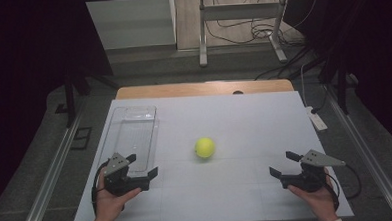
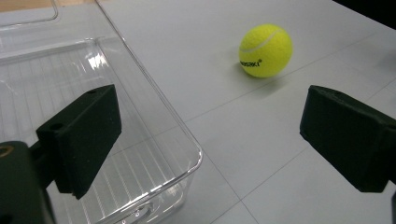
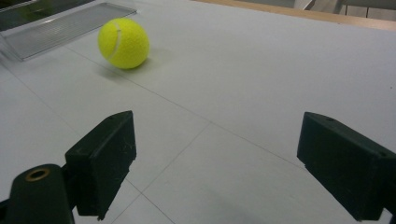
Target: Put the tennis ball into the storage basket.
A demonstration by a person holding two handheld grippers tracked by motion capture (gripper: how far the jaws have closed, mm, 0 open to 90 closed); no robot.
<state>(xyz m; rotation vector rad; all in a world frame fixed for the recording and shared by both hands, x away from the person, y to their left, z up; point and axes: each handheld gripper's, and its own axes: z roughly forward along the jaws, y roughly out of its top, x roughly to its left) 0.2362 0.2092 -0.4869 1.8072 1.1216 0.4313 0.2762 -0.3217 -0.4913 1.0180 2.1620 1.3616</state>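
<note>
A yellow-green tennis ball [image 1: 205,147] rests on the white table near its middle. In the left gripper view the ball [image 2: 265,50] lies far ahead to the right, and in the right gripper view the ball [image 3: 123,43] lies ahead at upper left. My left gripper [image 1: 142,165] sits at the near left, open and empty, beside the near end of a clear plastic tray [image 1: 133,138]. That gripper [image 2: 210,135] has one jaw over the tray [image 2: 154,93]. My right gripper [image 1: 282,164] rests at the near right, open and empty, its jaws [image 3: 215,163] wide apart above bare table.
The tray [image 3: 60,28] runs lengthwise along the table's left side and holds nothing. A wooden strip [image 1: 203,88] edges the far side of the table. A white power strip [image 1: 316,119] lies off the right edge. A metal stand and cables stand on the floor beyond.
</note>
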